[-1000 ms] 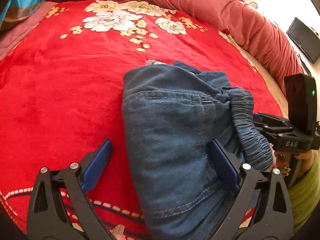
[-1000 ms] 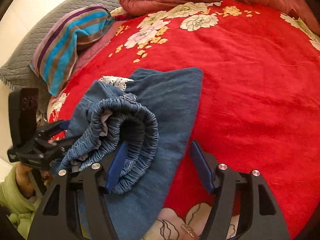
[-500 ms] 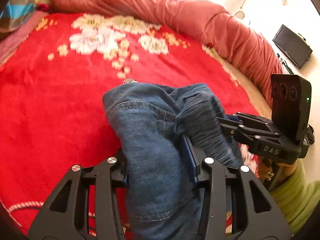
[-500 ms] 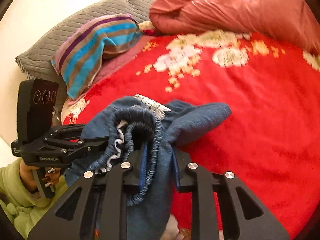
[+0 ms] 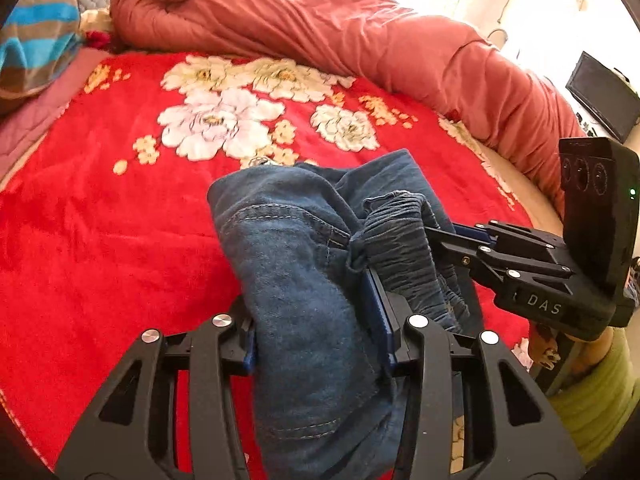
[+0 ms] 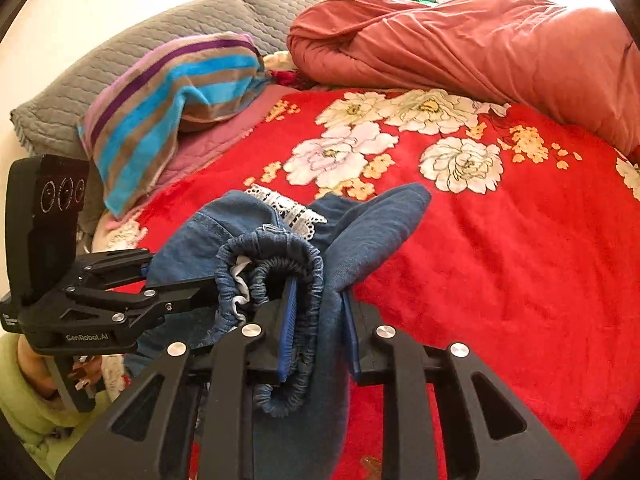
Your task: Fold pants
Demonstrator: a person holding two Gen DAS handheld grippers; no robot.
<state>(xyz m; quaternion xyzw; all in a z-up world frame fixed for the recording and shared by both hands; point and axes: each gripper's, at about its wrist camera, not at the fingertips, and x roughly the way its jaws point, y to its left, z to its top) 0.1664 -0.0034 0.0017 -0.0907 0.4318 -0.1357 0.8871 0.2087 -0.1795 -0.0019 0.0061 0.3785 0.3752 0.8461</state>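
Pants (image 5: 304, 264), a blue denim bundle, sit on the near edge of the red floral blanket (image 5: 100, 232), both claws clamped on them: left gripper (image 5: 316, 328) pinches the seat, right gripper (image 6: 320, 328) the elastic waistband, side by side, bulk extending forward.

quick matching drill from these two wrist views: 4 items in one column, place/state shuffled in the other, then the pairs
Column 1
1. left tool
2. right tool
3. striped pillow
4. quilt

Column 2
A. rolled up along the far edge of the blanket
B. shut on the elastic waistband of the pants
C. leaning on the grey cushion
D. shut on the plain denim beside the waistband

Pairs: 1-D, 2-B, 3-C, 4-A
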